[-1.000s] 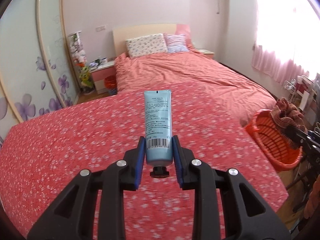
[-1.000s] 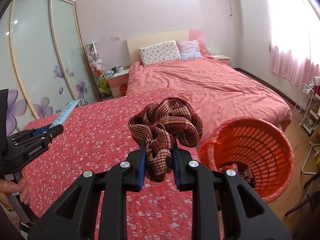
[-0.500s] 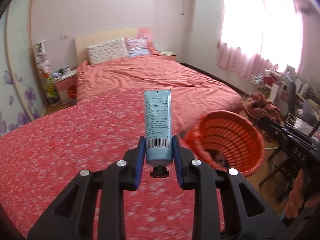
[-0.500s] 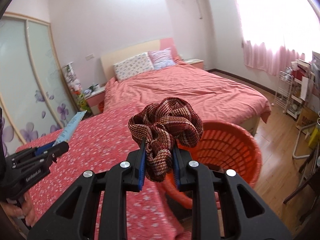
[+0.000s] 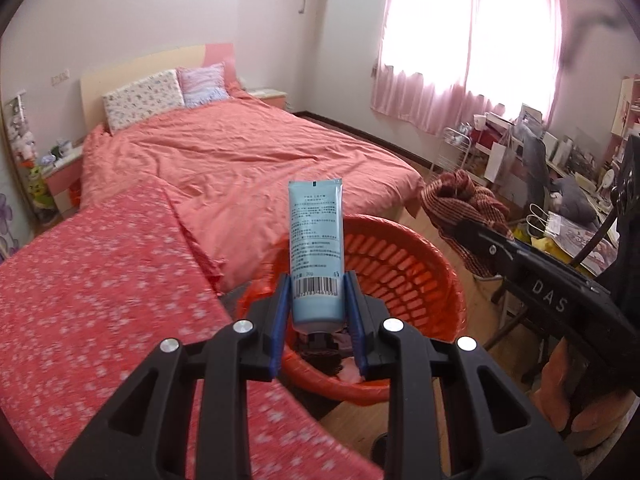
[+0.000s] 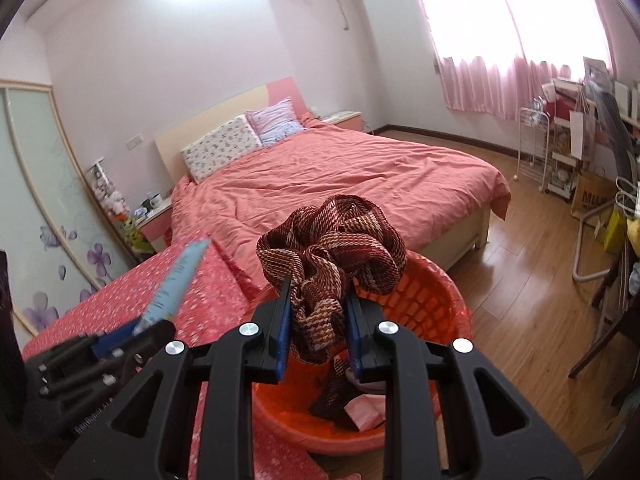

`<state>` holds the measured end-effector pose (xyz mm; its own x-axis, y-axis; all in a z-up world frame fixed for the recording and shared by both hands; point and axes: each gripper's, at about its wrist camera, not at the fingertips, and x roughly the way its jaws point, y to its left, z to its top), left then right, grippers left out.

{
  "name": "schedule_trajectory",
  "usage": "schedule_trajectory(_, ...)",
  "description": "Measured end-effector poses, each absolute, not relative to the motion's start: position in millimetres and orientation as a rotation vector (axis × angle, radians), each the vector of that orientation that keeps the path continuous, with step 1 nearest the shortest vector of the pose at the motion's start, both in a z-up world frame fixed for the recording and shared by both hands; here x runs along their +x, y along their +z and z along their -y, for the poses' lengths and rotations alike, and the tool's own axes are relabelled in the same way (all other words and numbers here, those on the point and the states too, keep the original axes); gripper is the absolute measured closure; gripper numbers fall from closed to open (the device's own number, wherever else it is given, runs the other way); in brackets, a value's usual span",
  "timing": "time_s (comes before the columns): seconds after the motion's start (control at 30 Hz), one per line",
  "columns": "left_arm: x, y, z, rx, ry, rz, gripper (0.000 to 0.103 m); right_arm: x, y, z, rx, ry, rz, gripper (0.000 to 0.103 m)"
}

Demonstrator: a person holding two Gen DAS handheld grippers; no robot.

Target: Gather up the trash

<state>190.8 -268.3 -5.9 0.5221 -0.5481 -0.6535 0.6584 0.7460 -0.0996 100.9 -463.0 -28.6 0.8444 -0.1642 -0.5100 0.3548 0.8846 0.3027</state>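
1. Left gripper [image 5: 318,312] is clamping a pale blue tube [image 5: 316,240] w/ barcode, cap end down, above the orange basket [image 5: 404,268]; right gripper's [image 6: 316,316] jaws have just been easing apart w/ a maroon woven cloth [image 6: 332,248] between the pads.
2. Right view is showing pink scraps inside basket [image 6: 440,312]; left view is showing the cluttered desk [image 5: 560,184].

Two black plastic grippers: left gripper [image 5: 318,316], right gripper [image 6: 318,320]. Each with forked arms, triangular cut-outs, four round silver screws, and blue pads [image 5: 280,320] lining the fingers. White "DAS" lettering along the right gripper's side, small white print on the left one's.
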Motion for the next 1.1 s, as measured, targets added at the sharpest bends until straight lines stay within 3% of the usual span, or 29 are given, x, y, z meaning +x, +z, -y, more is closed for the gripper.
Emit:
schedule_trajectory(0.1, 201.3, -19.5, 284.8, 0.168, -0.727, -0.749, 0.074, 113.9, -37.7, 474.2, 0.429, -0.269, -0.520, 0.065)
schedule_trajectory(0.2, 212.1, -33.9, 290.4, 0.179, -0.696, -0.771, 0.058, 119.4, -46.2, 477.0, 0.416, -0.290, -0.548, 0.053)
schedule_trajectory(0.33, 219.4, -40.2, 283.4, 0.170, -0.670, -0.777, 0.053, 107.9, -50.9, 473.7, 0.408, -0.311, -0.553, 0.041)
schedule_trajectory(0.5, 210.6, -34.6, 248.2, 0.173, -0.607, -0.753, 0.047, 86.7, -39.8, 460.1, 0.366, -0.341, -0.525, 0.029)
schedule_trajectory(0.73, 168.1, -12.0, 172.0, 0.152, -0.489, -0.661, 0.022, 47.2, -8.4, 427.0, 0.295, -0.379, -0.434, 0.005)
schedule_trajectory(0.97, 110.5, 5.1, 94.2, 0.111, -0.339, -0.557, 0.004, 12.2, 8.9, 376.9, 0.174, -0.439, -0.381, 0.002)
schedule_trajectory(1.1, 78.3, 10.5, 65.9, 0.107, -0.262, -0.498, 0.004, -1.7, 10.7, 350.6, 0.105, -0.441, -0.385, 0.002)
